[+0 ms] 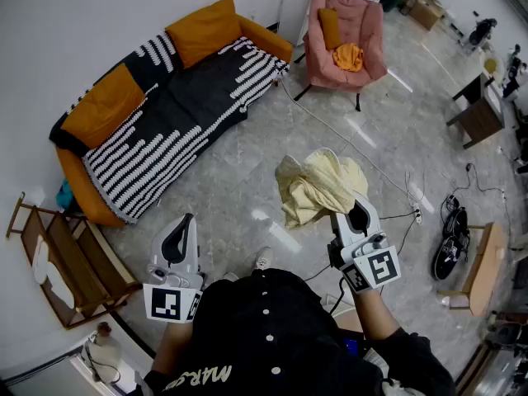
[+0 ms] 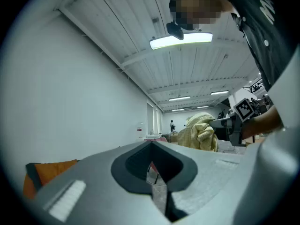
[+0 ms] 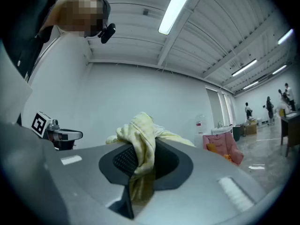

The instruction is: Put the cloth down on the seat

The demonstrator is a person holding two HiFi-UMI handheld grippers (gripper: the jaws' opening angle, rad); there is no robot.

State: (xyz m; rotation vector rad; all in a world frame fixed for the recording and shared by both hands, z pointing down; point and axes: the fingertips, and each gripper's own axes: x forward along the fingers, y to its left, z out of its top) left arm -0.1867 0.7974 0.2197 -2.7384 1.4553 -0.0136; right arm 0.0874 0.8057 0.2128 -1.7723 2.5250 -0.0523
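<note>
Shelving of light wood [image 1: 58, 258] stands at the far left against the wall. Beside it is a long orange sofa [image 1: 107, 106] draped with a black-and-white striped throw [image 1: 177, 118], and no loose things are seen on its seat. The left gripper [image 1: 180, 238] is held low over the grey marbled floor [image 1: 239, 172]; its jaws are brought together and nothing is caught between them.

To its right, the crumpled pale yellow cloth [image 1: 318, 184] is carried in the air, well apart from any seat. One fold is pinched between the closed jaws of the right gripper [image 1: 356, 214], and the bulk is bunched above them. Farther back a pink padded armchair [image 1: 367, 31] is seen, with an orange rag [image 1: 349, 56] already on its seat. Which seat is meant cannot be told.

The carry is judged to be the step in hand. The pinch should be released only once the bulk rests on the cushion, and the gripper then lifted straight off so that the fold is not dragged.

Open floor lies before both seats. A white cable [image 1: 371, 167] crosses the way to the armchair, and a dark wooden side table [image 1: 478, 118] stands by the right edge.
</note>
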